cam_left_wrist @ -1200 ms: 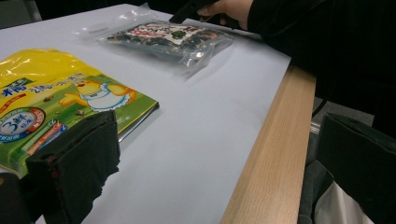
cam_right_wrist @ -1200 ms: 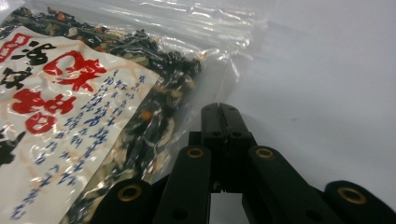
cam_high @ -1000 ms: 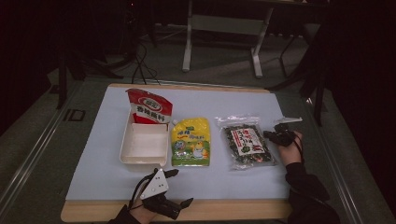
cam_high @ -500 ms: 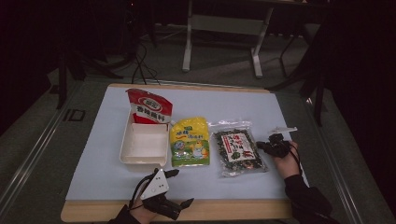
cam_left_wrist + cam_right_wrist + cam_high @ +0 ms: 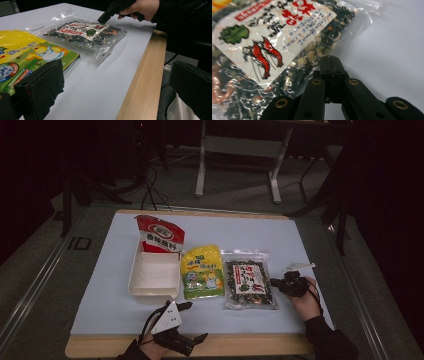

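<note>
Three snack packets lie on the pale blue mat point(image 5: 300, 240), placed here by the white tray point(image 5: 154, 276). At the mat's near edge, just in front of the tray, the left gripper point(image 5: 192, 322) rests with its jaws wide apart and nothing between them. Against the tray's far rim leans a red packet point(image 5: 161, 234). Just right of the tray lies a yellow packet point(image 5: 202, 271), then the clear seaweed packet point(image 5: 246, 279) beside it. At that packet's right edge, farthest from the tray, the right gripper point(image 5: 274, 282) has its jaws closed together, tips touching the plastic.
</note>
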Action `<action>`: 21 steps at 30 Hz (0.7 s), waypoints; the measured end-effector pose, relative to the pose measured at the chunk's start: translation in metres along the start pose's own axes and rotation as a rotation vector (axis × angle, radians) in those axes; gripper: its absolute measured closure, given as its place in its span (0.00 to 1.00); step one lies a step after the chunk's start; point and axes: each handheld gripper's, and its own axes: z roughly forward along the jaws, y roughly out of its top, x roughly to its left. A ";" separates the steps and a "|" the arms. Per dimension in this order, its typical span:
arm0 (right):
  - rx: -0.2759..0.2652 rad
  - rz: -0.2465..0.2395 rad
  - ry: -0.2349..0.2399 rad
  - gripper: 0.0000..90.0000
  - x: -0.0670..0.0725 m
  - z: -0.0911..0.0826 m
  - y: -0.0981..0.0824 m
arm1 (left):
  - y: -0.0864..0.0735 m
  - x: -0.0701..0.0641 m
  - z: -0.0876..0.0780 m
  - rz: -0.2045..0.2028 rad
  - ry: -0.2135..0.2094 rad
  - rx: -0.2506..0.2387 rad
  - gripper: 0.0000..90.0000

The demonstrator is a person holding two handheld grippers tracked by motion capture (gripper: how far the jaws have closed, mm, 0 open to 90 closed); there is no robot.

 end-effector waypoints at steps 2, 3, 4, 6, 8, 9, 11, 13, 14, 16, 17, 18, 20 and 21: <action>-0.009 0.000 -0.006 1.00 -0.002 -0.002 0.002 | 0.000 0.000 0.000 -0.003 0.000 0.001 0.02; -0.022 0.003 -0.009 1.00 -0.004 -0.003 0.004 | 0.000 0.000 0.000 -0.004 0.000 0.000 0.02; -0.031 0.009 -0.007 1.00 -0.005 -0.004 0.006 | 0.000 0.000 0.000 -0.002 0.000 0.001 0.02; -0.051 0.005 -0.002 0.94 -0.007 -0.006 0.012 | 0.000 0.000 0.000 0.000 0.000 0.001 0.02; -0.064 0.002 0.005 0.92 -0.010 -0.008 0.019 | 0.000 0.000 0.000 -0.001 0.000 0.003 0.02; -0.073 0.005 0.001 0.91 -0.011 -0.008 0.023 | 0.000 0.000 0.001 -0.002 -0.001 0.002 0.02; -0.077 -0.004 0.001 0.90 -0.014 -0.008 0.031 | -0.001 0.000 0.001 -0.001 -0.001 0.003 0.02; -0.085 -0.013 -0.007 0.88 -0.016 -0.007 0.039 | -0.001 0.000 0.001 -0.002 -0.002 0.004 0.02; -0.082 -0.020 -0.008 0.85 -0.018 -0.005 0.043 | -0.001 0.000 0.001 -0.002 -0.001 0.004 0.02; -0.074 -0.023 -0.006 0.83 -0.022 -0.001 0.050 | -0.001 0.001 0.001 -0.002 0.000 0.003 0.02; -0.068 -0.024 -0.012 0.80 -0.024 0.001 0.053 | -0.001 0.001 0.001 -0.002 -0.001 0.004 0.02; -0.070 -0.029 -0.016 0.79 -0.026 0.003 0.056 | -0.001 0.001 0.001 -0.002 -0.001 0.004 0.02; -0.050 -0.035 -0.022 0.75 -0.031 0.009 0.060 | -0.001 0.000 0.001 0.000 -0.002 0.004 0.02; -0.046 -0.033 -0.029 0.73 -0.033 0.012 0.062 | -0.001 0.000 0.001 0.000 -0.002 0.004 0.02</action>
